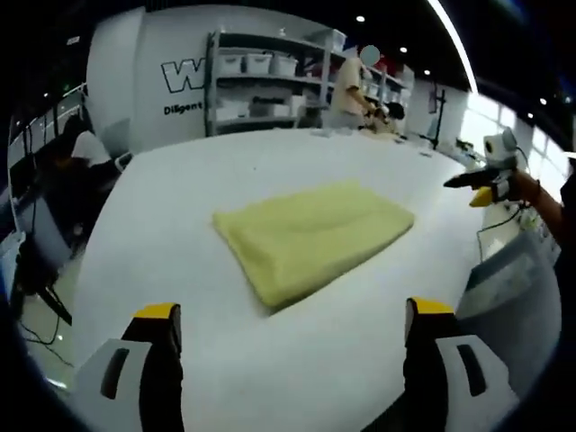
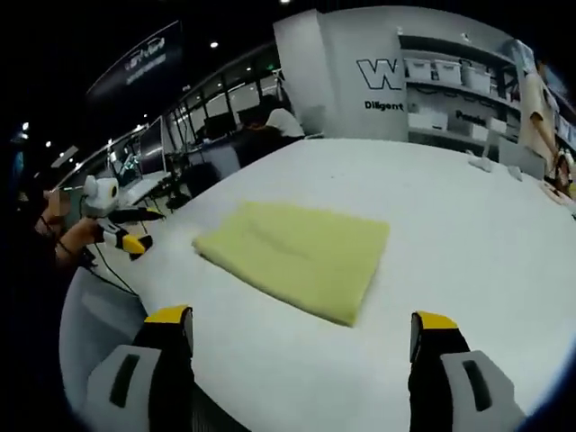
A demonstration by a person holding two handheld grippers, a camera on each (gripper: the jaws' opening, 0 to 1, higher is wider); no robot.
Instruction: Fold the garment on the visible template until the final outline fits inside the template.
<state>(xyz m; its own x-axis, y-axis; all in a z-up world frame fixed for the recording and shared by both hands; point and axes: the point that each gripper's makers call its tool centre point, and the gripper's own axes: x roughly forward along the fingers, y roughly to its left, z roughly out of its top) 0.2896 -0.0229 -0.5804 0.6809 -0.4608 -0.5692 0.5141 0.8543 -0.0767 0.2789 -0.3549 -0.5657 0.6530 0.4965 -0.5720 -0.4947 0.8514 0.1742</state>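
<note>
A soft, fuzzy yellow garment (image 1: 310,236) lies folded into a flat rectangle on the smooth white table (image 1: 270,360). The left tongs (image 1: 292,315) and right tongs (image 2: 301,324) stand wide apart, holding nothing, near its edge.

Both views look from above the near edge of the white worktop (image 1: 270,360), angled down across it — the left gripper view from one side, the right gripper view from the opposite. They share the folded yellow garment (image 1: 310,236) mid-worktop, at middle distance, and the shelving (image 1: 270,85) behind.
</note>
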